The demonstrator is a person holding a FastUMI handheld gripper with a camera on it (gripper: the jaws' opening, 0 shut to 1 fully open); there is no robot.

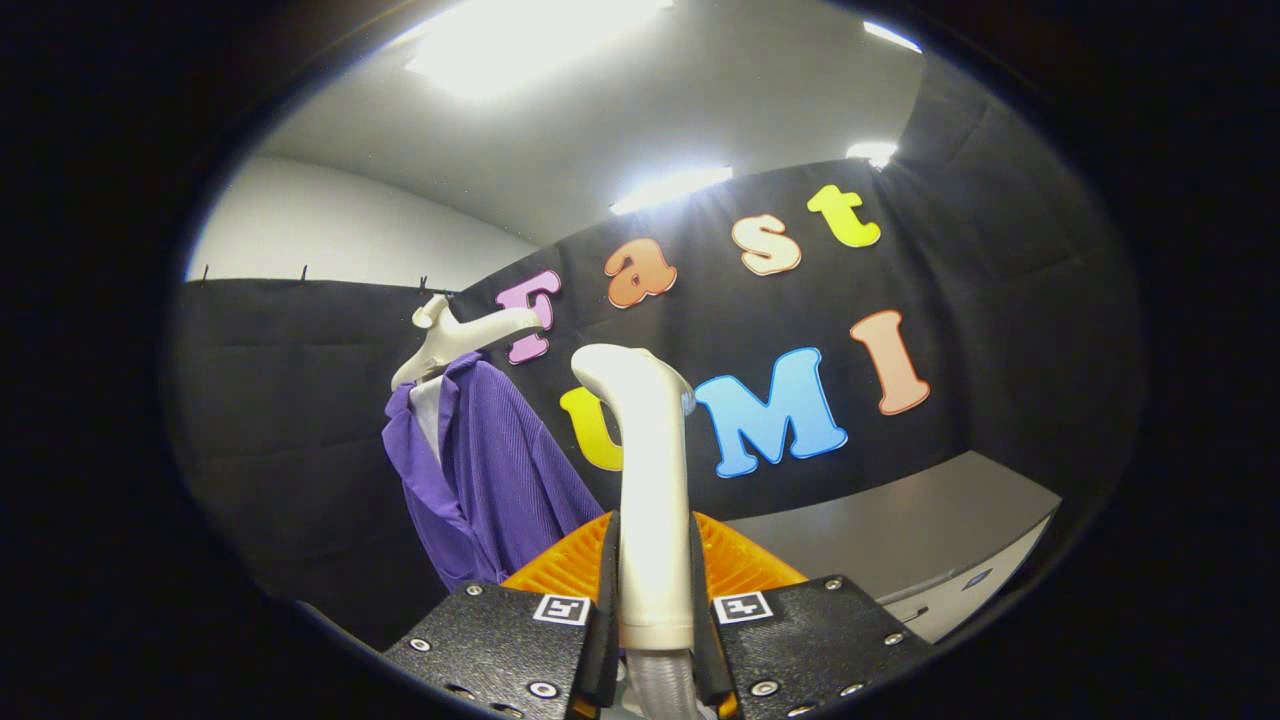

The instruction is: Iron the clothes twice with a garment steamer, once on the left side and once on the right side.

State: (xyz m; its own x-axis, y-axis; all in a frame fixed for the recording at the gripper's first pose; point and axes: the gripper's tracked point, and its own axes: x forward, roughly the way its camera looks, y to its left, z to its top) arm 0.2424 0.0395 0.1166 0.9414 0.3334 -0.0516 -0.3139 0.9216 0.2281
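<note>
My gripper (652, 590) is shut on the white handle of the garment steamer (648, 470), which stands upright between the fingers with its curved head turned right. A clear hose leaves the handle's base. A purple shirt (490, 470) hangs on a white hanger (455, 340) beyond the fingers, to the left of the steamer. The steamer head is apart from the shirt, to its right.
A grey table (900, 530) lies to the right beyond the fingers, with a white front edge. Black cloth walls stand behind the shirt and the table. An orange ribbed part (740, 565) shows just behind the handle.
</note>
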